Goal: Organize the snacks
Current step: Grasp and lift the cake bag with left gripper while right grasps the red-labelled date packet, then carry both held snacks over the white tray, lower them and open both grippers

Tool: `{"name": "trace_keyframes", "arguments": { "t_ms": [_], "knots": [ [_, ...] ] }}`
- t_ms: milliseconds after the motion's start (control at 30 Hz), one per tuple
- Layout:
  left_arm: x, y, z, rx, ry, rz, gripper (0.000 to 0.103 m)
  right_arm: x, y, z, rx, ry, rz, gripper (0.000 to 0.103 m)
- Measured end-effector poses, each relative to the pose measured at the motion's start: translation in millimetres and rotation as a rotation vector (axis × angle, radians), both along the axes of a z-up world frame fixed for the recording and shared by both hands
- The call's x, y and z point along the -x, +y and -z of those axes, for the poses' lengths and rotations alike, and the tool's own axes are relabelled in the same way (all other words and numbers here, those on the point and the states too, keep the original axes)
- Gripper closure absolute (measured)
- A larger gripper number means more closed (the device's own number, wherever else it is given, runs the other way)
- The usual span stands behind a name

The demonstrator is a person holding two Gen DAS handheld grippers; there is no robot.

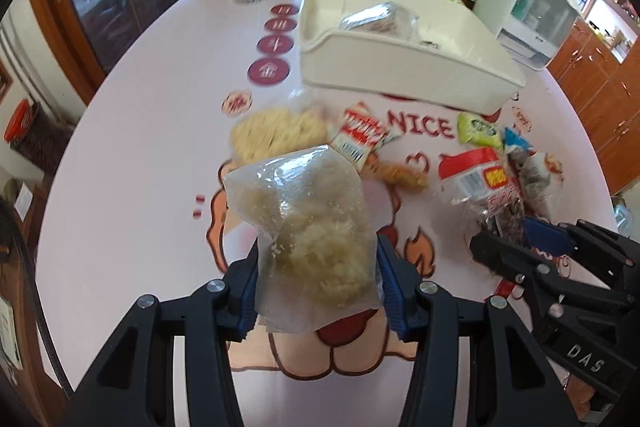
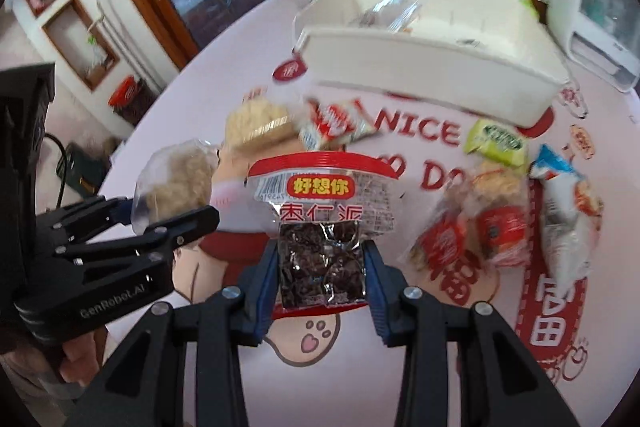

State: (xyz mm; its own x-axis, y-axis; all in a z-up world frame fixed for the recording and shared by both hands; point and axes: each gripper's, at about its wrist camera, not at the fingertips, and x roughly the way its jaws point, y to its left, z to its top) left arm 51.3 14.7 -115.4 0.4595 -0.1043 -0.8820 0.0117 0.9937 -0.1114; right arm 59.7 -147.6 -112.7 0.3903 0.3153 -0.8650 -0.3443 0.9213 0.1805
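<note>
I've got the left tool [image 1: 316, 283] clamped on a soft clear crumbly-snack bag [image 1: 304, 227] and the right tool [image 2: 320, 287] on a crinkly dark-fruit packet [image 2: 320, 227], both off the surface [image 1: 140, 155], light and slippery, so I'd grip mid-body toward the white bin [image 1: 400, 67].

a pale printed table [image 1: 132, 131] carries a white bin [image 1: 400, 75] and loose snack packets [image 2: 496, 143].

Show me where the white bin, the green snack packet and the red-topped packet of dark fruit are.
white bin [image 1: 400, 73]: left wrist view, near side wall.
green snack packet [image 2: 498, 143]: right wrist view, middle of wrapper.
red-topped packet [image 2: 322, 255]: right wrist view, clear lower part with dark fruit.
</note>
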Motion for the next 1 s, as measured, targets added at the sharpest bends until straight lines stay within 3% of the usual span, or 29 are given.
{"name": "trace_keyframes", "arguments": {
  "t_ms": [267, 633, 1000],
  "knots": [
    [-34, -7, -40, -0.011, -0.040, 0.053, 0.054, -28, -21, -48, -0.021, -0.047, 0.100, 0.063],
    [-95, -1, -140, 0.046, -0.224, 0.155, 0.054, -70, -40, -136, -0.030, -0.217, 0.196, 0.063],
    [-175, -14, -190, -0.063, -0.331, 0.199, 0.054, -125, -51, -192, -0.005, -0.318, 0.264, 0.063]
  ]
}}
